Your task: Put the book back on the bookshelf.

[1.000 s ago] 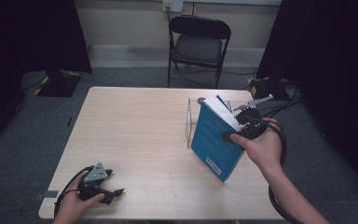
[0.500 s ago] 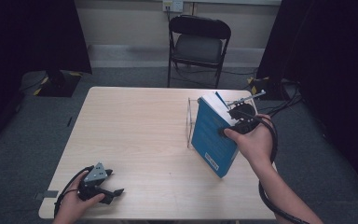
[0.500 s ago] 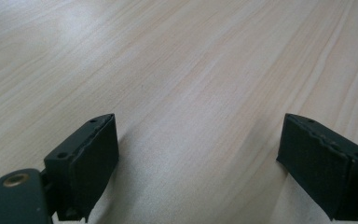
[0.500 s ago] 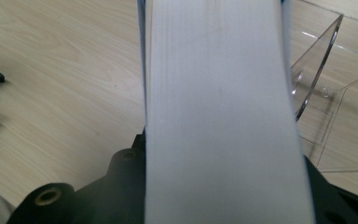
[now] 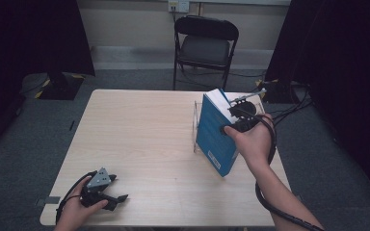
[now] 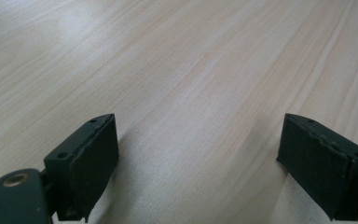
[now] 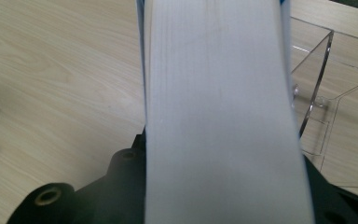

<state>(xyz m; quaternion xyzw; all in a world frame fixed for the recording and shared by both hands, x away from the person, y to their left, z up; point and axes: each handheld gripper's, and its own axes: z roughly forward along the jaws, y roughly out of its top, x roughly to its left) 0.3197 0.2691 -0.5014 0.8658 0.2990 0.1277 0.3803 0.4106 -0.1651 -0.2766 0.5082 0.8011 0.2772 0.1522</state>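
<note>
Blue book (image 5: 215,134): thick, blue cover, held tilted on its lower corner near the right edge of the tabletop (image 5: 144,139), roughly midway along that edge. Top leans toward the far right corner.

Right tongs (image 5: 238,118): pinching the book across its thickness, at the page side. High view: hand wraps the tool behind the book's right face; cable loops down along the forearm. Right gripper view: white page block (image 7: 219,116) runs up between the two black jaws, thin blue cover edges at either side; jaws pressed on the covers.

Clear acrylic stand (image 5: 196,126): just beside the book, on its far-left side, partly hidden by it in the high view. Right gripper view gives its transparent upright wall and base (image 7: 317,93) plainly, at the right of the pages. Whether book and stand touch, cannot tell.

Left tongs (image 5: 107,198): near the front left corner, resting low on the wood, jaws spread. Left gripper view: both pads (image 6: 95,154) apart, bare wood grain between.

Beyond the far edge: black folding chair (image 5: 205,45), cables on grey carpet.
</note>
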